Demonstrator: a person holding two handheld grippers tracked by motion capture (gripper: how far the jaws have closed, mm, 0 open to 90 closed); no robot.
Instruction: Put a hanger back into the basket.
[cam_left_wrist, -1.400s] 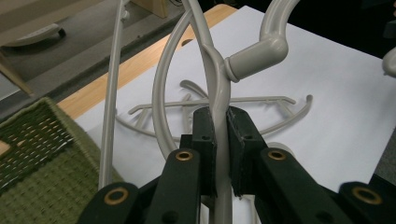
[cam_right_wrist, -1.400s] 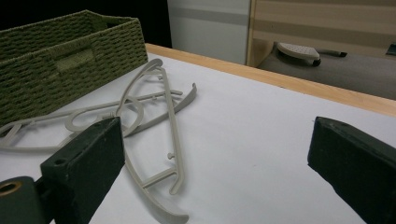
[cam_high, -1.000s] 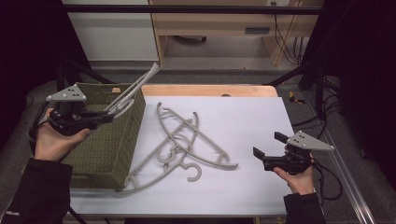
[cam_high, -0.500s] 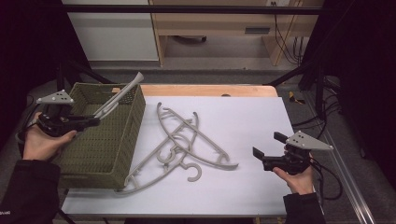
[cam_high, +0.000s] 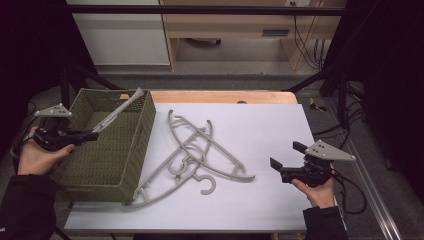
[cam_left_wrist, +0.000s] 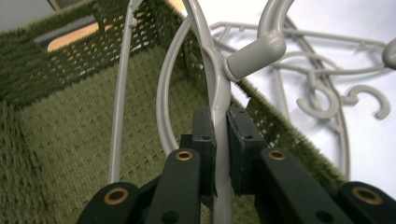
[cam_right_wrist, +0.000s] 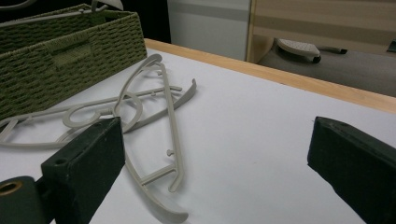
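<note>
My left claw (cam_left_wrist: 217, 140) clamps a smooth grey plastic hanger (cam_high: 120, 107) over the woven green basket (cam_high: 107, 165) | my right claw (cam_high: 282, 170) gapes empty | curved hangers (cam_high: 200, 150) tangled on white table (cam_high: 260, 120)

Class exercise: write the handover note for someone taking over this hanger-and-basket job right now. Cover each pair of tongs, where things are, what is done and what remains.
Left tongs: shut on a grey hanger, held over the green basket.
Right tongs: open, holding nothing, above the white table.
Hangers on the table: a tangled pile beside the basket, one end against its wall.
Done: one hanger lifted to the basket.
Left: release it inside, then move the pile.
</note>
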